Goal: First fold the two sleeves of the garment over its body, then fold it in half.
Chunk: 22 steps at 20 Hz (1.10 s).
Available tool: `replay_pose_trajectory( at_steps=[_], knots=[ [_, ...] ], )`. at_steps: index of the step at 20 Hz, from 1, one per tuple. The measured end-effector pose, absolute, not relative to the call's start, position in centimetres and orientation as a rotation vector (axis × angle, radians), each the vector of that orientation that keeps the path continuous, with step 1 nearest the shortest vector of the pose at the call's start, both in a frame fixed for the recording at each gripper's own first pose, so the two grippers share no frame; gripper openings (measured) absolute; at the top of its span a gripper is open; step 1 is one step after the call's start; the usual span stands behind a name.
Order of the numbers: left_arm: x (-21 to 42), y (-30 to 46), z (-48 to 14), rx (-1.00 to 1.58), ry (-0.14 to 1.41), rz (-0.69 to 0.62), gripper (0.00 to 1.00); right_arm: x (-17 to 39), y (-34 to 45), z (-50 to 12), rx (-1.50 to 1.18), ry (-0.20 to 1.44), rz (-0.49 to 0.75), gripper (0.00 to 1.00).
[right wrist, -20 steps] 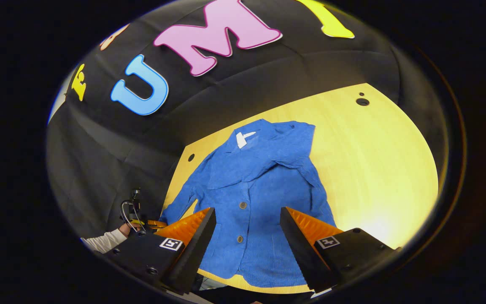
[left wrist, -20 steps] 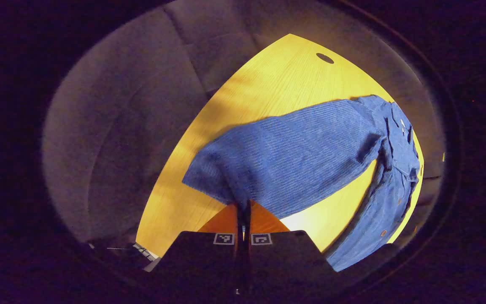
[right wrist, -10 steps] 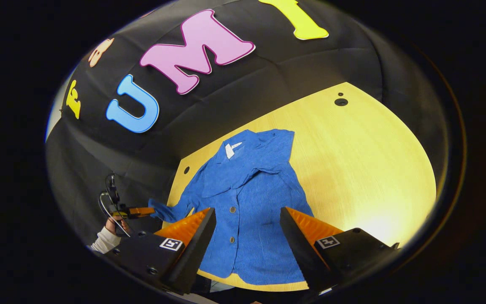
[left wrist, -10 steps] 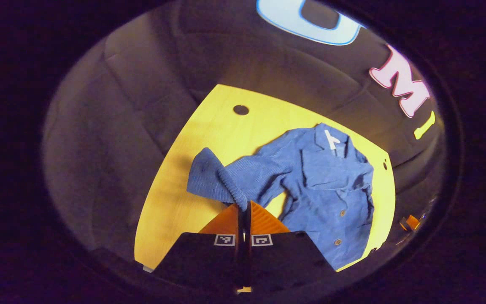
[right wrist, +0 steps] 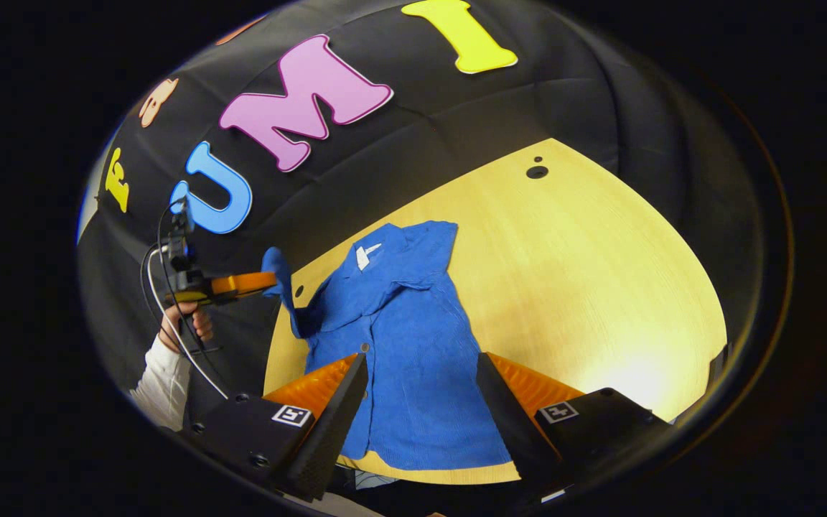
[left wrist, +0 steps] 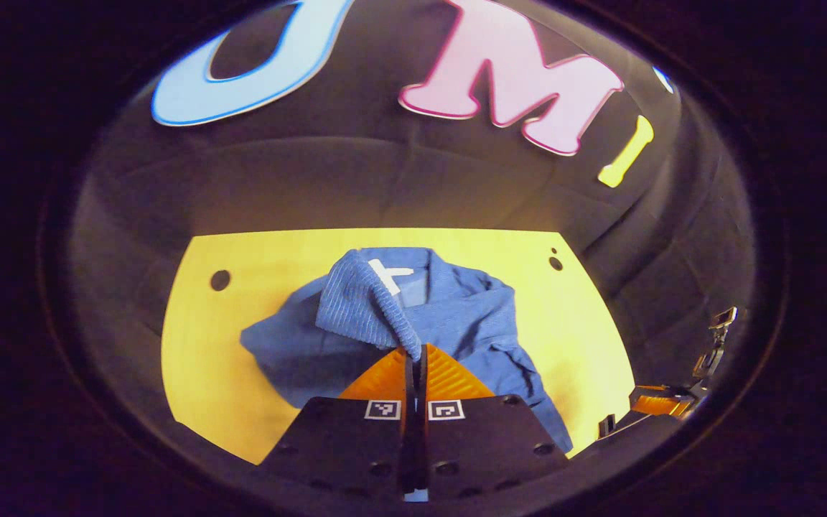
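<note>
A blue button-up shirt (right wrist: 413, 359) lies face up on the yellow wooden table (right wrist: 600, 273), collar toward the wall. My left gripper (left wrist: 414, 350) is shut on the cuff of one sleeve (left wrist: 363, 301), held up over the shirt body (left wrist: 471, 323). In the right gripper view that left gripper (right wrist: 266, 281) hangs above the table's left edge, with the sleeve (right wrist: 286, 294) draping from it down to the shirt. My right gripper (right wrist: 421, 366) is open above the shirt's lower half, with nothing between its fingers. It also appears at the far right of the left gripper view (left wrist: 654, 402).
A person's hand (right wrist: 182, 327) in a white sleeve holds the left gripper. The table has small round holes (right wrist: 537, 171) (left wrist: 220, 280) near its back corners. Bare tabletop (left wrist: 198, 345) lies on both sides of the shirt. The black booth wall stands behind.
My left gripper has lifted the sleeve off the table and swung it up and in toward the shirt body. The right gripper stays open and has drifted slightly.
</note>
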State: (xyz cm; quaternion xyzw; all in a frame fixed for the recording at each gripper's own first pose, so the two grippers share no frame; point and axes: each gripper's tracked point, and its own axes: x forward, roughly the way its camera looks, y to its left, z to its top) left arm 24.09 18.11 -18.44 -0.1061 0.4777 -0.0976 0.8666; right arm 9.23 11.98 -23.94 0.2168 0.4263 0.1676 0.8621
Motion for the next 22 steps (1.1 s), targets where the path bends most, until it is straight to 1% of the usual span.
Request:
replay_pose_trajectory(
  at_steps=[3, 5, 8, 11, 12, 13, 14, 15, 16, 17, 20, 22],
  knots=[
    [27.1, 11.5, -22.2, -0.189, 1.101, -0.27, 0.0, 8.2, 10.6, -25.2, 0.476, 0.92, 0.32, 0.98],
    [28.8, 8.8, -24.0, -0.216, 1.15, -0.269, 0.0, 7.7, 9.9, -25.8, 0.49, 0.928, 0.303, 0.98],
    [30.2, 6.8, -26.9, -0.188, 1.199, -0.27, 0.0, 7.1, 8.8, -26.9, 0.5, 0.944, 0.278, 0.98],
    [30.3, 5.2, -28.3, -0.247, 1.219, -0.314, 0.0, 6.5, 8.3, -28.3, 0.521, 0.978, 0.261, 0.98],
    [30.2, 4.4, -28.1, -0.3, 1.22, -0.336, 0.06, 6.4, 8.3, -28.8, 0.528, 0.99, 0.258, 0.98],
    [30.2, 4.2, -27.7, -0.358, 1.205, -0.351, 0.17, 6.2, 8.3, -29.1, 0.532, 1.002, 0.255, 0.98],
    [30.4, 4.0, -27.2, -0.396, 1.183, -0.352, 0.19, 6.2, 8.4, -29.3, 0.532, 1.009, 0.256, 0.98],
    [30.6, 4.4, -26.7, -0.401, 1.159, -0.34, 0.46, 6.4, 8.7, -29.4, 0.528, 1.011, 0.26, 0.98],
    [30.5, 5.0, -26.5, -0.378, 1.144, -0.331, 0.56, 6.5, 9.0, -29.4, 0.525, 1.015, 0.264, 0.98],
    [30.1, 5.8, -26.1, -0.347, 1.134, -0.323, 0.7, 6.5, 9.3, -29.5, 0.523, 1.019, 0.27, 0.98],
    [26.2, 8.6, -24.2, -0.288, 1.116, -0.304, 0.76, 6.0, 10.4, -30.9, 0.476, 1.06, 0.276, 0.98],
    [21.0, 11.4, -24.5, -0.268, 1.135, -0.252, 0.81, 4.8, 11.3, -32.3, 0.415, 1.106, 0.29, 0.98]
  ],
)
